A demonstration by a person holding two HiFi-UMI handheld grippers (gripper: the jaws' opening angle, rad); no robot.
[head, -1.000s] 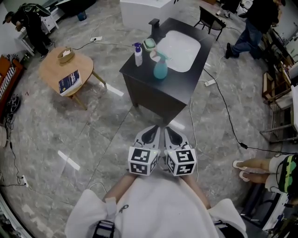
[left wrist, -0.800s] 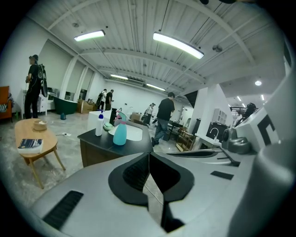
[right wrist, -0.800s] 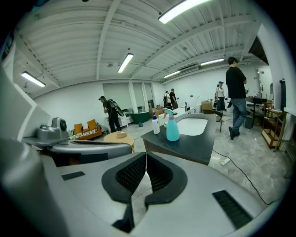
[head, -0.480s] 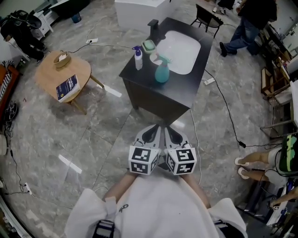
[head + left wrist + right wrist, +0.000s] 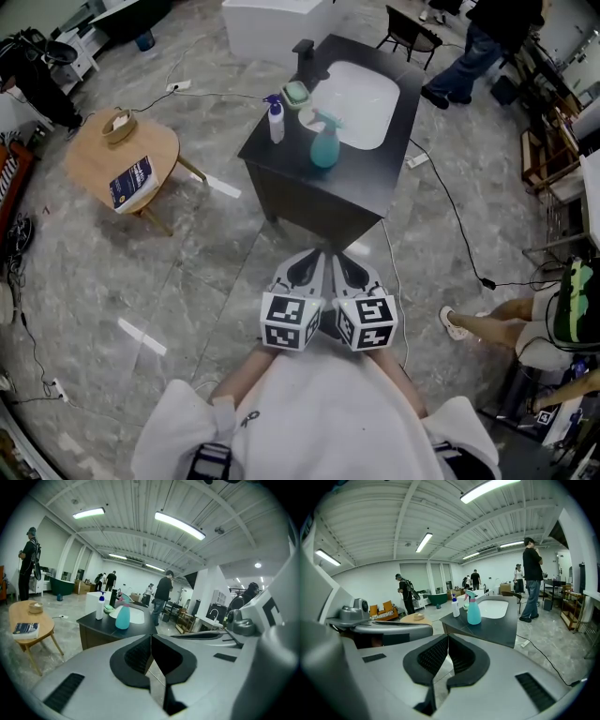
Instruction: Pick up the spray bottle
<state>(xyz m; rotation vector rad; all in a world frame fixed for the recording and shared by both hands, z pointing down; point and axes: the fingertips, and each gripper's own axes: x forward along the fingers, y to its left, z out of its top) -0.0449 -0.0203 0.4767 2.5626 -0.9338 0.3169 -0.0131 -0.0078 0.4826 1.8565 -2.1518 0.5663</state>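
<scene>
**While both grippers hang short of the washstand, pick-up not begun**

As matters stand, nothing is done: approach, grasp and lift all appear outstanding. The black washstand [image 5: 309, 187] lies at twelve o'clock in the head view, well apart from both grippers. The left gripper [image 5: 305, 267] and right gripper [image 5: 347, 269] sit side by side, jaws fully together, holding nothing. The teal spray bottle [image 5: 324, 145] stands upright on the washstand, beside the basin.

counter [image 5: 361, 173]: black, upper centre, white sink [image 5: 366, 89] set in it | pump bottle [image 5: 276, 122]: upright near counter's left edge, green dish [image 5: 298, 92] just behind | round table [image 5: 89, 155]: upper left, bears book [image 5: 131, 184] and bowl [image 5: 117, 124], apart | cable [image 5: 450, 211]: on floor right of counter | person [image 5: 469, 52]: upper right
</scene>
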